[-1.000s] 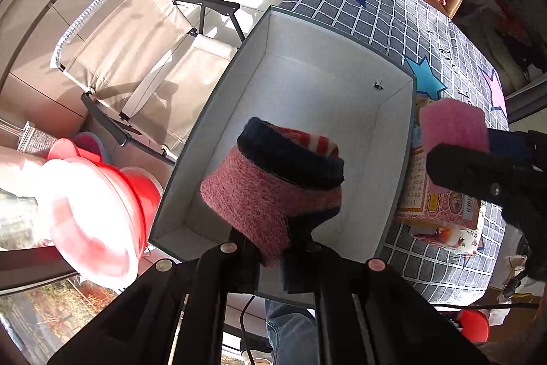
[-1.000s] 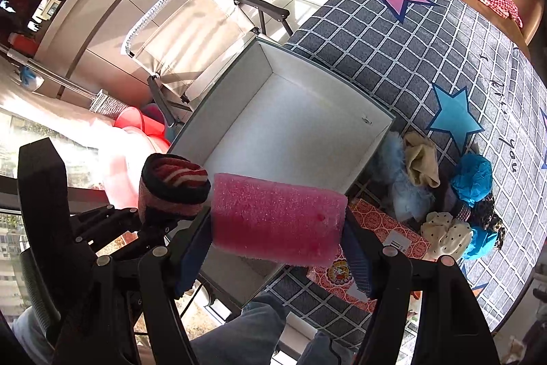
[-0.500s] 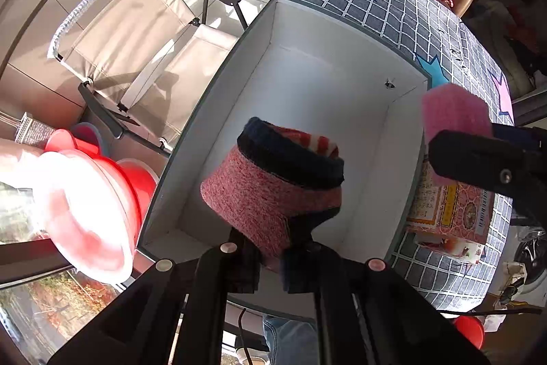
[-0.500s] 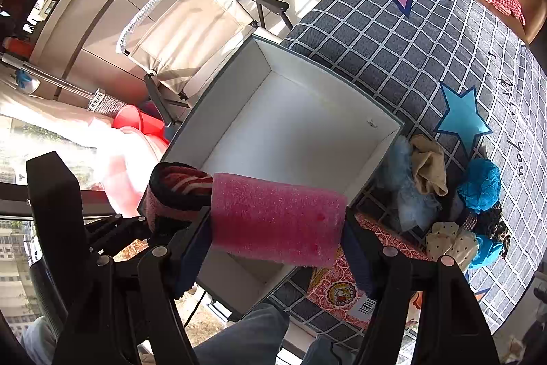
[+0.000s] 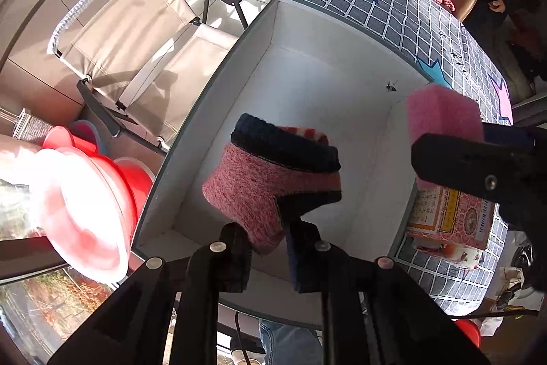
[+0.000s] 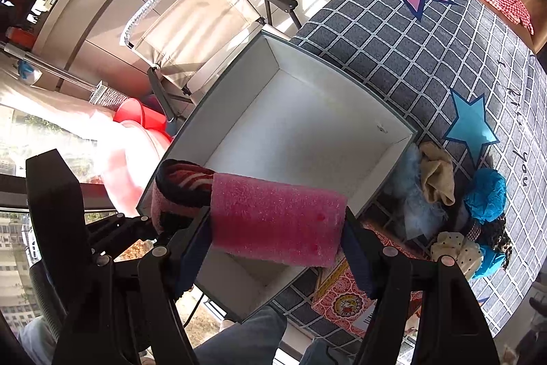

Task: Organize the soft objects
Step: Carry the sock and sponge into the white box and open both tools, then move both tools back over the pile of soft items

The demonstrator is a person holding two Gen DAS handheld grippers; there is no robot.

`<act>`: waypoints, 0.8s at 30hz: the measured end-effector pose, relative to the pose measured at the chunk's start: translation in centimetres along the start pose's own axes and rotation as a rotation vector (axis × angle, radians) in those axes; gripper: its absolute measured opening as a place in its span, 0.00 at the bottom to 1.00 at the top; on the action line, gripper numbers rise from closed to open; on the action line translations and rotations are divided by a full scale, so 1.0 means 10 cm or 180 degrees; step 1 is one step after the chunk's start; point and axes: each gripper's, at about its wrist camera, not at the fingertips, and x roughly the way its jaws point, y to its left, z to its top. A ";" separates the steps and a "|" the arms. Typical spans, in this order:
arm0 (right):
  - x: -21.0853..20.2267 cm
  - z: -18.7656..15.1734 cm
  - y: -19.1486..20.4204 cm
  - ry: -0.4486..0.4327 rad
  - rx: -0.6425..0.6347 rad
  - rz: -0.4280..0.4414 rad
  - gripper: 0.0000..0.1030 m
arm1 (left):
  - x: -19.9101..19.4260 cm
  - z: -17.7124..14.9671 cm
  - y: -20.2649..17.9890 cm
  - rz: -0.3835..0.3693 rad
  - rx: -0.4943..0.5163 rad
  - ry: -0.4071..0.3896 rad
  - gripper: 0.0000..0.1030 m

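Box [image 6: 307, 139] bare inside, nothing stowed yet: your left gripper [image 5: 268, 236] is clamped on the knit sock [image 5: 273, 180], your right gripper [image 6: 277, 248] pinches the pink foam [image 6: 277, 221], more soft items [image 6: 454, 207] wait at 3 o'clock.

The left tongs [image 5: 268, 236] are pinching a folded sock [image 5: 273, 173] by its lower edge, the jaws drawn close together around the fabric and holding it up in the air. The right tongs [image 6: 277, 228] are spread wide, clamping a pink foam block [image 6: 277, 221] lengthwise between their two fingers. Both are hanging side by side, the right tongs' dark body [image 5: 478, 170] showing just beside the left ones.
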 end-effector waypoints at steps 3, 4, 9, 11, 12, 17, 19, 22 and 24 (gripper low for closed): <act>-0.01 0.00 -0.01 -0.0012 -0.0005 0.0012 0.84 | -0.03 0.00 -0.01 0.0003 -0.0012 -0.0059 0.81; -0.01 -0.01 -0.02 -0.0027 -0.0002 0.0005 0.91 | -0.04 0.01 0.01 -0.0004 -0.0048 -0.0084 0.86; -0.10 -0.04 -0.08 -0.0156 0.0049 -0.0002 0.99 | 0.02 0.03 0.05 -0.0074 -0.0124 0.0051 0.88; -0.15 -0.07 -0.10 -0.0216 0.0057 -0.0005 0.99 | 0.09 0.04 0.05 -0.0017 -0.0128 0.0180 0.91; -0.17 -0.07 -0.12 -0.0243 0.0072 -0.0009 0.99 | 0.10 0.03 0.06 -0.0032 -0.0154 0.0195 0.91; -0.30 -0.15 -0.23 -0.0345 0.0201 -0.0038 0.99 | 0.05 0.02 0.05 -0.0145 -0.0216 0.0171 0.92; -0.39 -0.20 -0.30 -0.0409 0.0254 -0.0042 0.99 | 0.02 0.02 0.06 -0.0335 -0.0275 0.0185 0.92; -0.54 -0.30 -0.49 -0.0506 0.0421 -0.0017 0.99 | -0.04 0.04 0.03 -0.0530 -0.0307 0.0155 0.92; -0.63 -0.38 -0.68 -0.0564 0.0573 -0.0031 0.99 | -0.10 0.06 -0.01 -0.0603 -0.0280 0.0153 0.92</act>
